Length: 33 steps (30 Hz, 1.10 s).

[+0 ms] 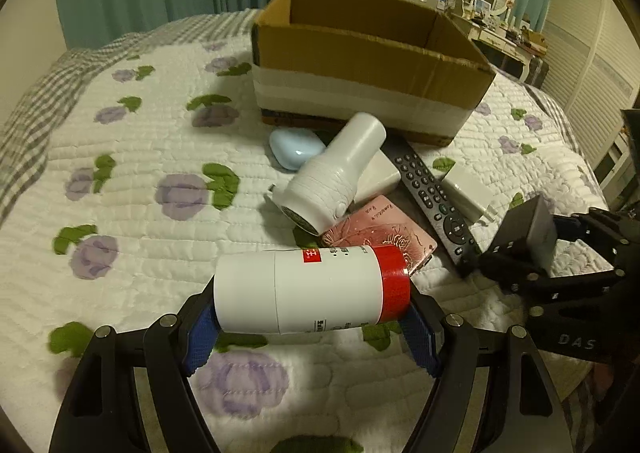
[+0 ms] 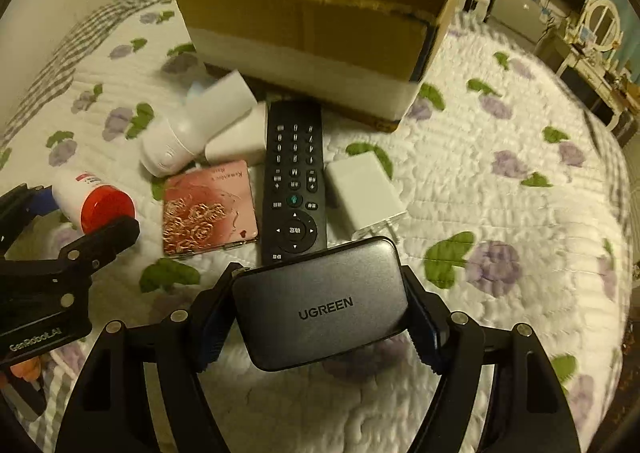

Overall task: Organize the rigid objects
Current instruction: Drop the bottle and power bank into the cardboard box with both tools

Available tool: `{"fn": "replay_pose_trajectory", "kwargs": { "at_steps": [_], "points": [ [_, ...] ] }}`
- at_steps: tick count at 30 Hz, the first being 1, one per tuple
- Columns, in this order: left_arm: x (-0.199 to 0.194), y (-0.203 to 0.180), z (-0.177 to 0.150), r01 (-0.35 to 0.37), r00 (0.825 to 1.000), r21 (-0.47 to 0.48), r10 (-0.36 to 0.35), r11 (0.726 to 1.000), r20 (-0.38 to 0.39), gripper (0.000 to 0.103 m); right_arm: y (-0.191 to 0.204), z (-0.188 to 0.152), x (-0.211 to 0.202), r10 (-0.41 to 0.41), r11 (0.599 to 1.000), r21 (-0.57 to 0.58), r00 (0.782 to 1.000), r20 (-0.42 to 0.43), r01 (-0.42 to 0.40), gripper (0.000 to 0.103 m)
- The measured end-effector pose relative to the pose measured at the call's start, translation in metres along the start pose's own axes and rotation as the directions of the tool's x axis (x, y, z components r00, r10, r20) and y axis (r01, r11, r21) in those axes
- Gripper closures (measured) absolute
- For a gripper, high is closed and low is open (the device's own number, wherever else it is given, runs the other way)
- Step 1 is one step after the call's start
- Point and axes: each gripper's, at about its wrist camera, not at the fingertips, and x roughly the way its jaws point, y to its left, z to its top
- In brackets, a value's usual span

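- Transport step, by my reading: both tools are loaded and raised above the bed (image 1: 120, 181), with the open cardboard box (image 1: 360, 53) ahead of them as the likely goal.
- Left tool (image 1: 312, 317) grips a white bottle with a red cap (image 1: 312, 289) end to end, the bottle lying crosswise between the blue pads (image 1: 200, 337).
- Right tool (image 2: 320, 321) is closed on a grey UGREEN charger (image 2: 324, 305), pinched at its two short sides, logo facing up.
- Still on the quilt, just in front of the box: a black remote (image 2: 294, 181), a pink embossed case (image 2: 208, 209) beside it, a white plug adapter (image 2: 364, 189) on its other side, a white shaver-like device (image 1: 332, 173) leaning over a white block (image 1: 378, 177), and a pale blue case (image 1: 294, 151).
- Inside of the box is mostly hidden, so what it holds cannot be told.
- Next move probably calls for carrying each item forward over the near wall of the box, high enough to clear the rim and the leaning white device, then lowering before release; the round bottle may roll once let go.
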Motion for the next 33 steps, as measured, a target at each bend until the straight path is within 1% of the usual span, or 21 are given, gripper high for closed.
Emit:
{"fn": "replay_pose_trajectory", "kwargs": {
  "at_steps": [5, 9, 14, 17, 21, 25, 29, 33],
  "points": [
    [-0.030, 0.002, 0.008, -0.026, 0.998, 0.000, 0.026, 1.000, 0.059, 0.025, 0.004, 0.004, -0.037, -0.016, 1.000, 0.002, 0.998, 0.059, 0.016, 0.028],
    [-0.052, 0.002, 0.024, -0.031, 0.994, 0.011, 0.030, 0.999, 0.105, 0.025, 0.010, 0.015, -0.066, -0.025, 1.000, -0.008, 0.993, 0.119, 0.026, 0.028],
    [-0.068, 0.002, 0.057, -0.040, 0.987, 0.027, 0.036, 0.999, 0.154, 0.025, 0.013, 0.037, -0.099, -0.043, 0.998, -0.027, 0.981, 0.187, 0.048, 0.028],
    [-0.070, 0.003, 0.082, -0.046, 0.982, 0.032, 0.039, 0.998, 0.186, 0.025, 0.010, 0.059, -0.112, -0.029, 0.999, -0.038, 0.973, 0.228, 0.039, 0.028],
    [-0.066, 0.003, 0.122, -0.052, 0.974, 0.040, 0.041, 0.998, 0.223, 0.024, 0.006, 0.093, -0.118, -0.033, 0.997, -0.052, 0.961, 0.273, 0.049, 0.028],
    [-0.049, 0.000, 0.161, -0.078, 0.965, 0.072, 0.057, 0.994, 0.255, 0.024, -0.008, 0.132, -0.116, -0.014, 0.999, -0.041, 0.950, 0.310, 0.028, 0.028],
    [-0.014, -0.003, 0.195, -0.087, 0.966, 0.093, 0.062, 0.992, 0.249, 0.024, -0.025, 0.173, -0.104, -0.019, 0.999, -0.031, 0.938, 0.347, 0.032, 0.028],
    [0.020, -0.007, 0.213, -0.072, 0.973, 0.117, 0.044, 0.990, 0.226, 0.024, -0.045, 0.206, -0.077, -0.024, 1.000, 0.000, 0.932, 0.361, 0.026, 0.028]
  ]
}}
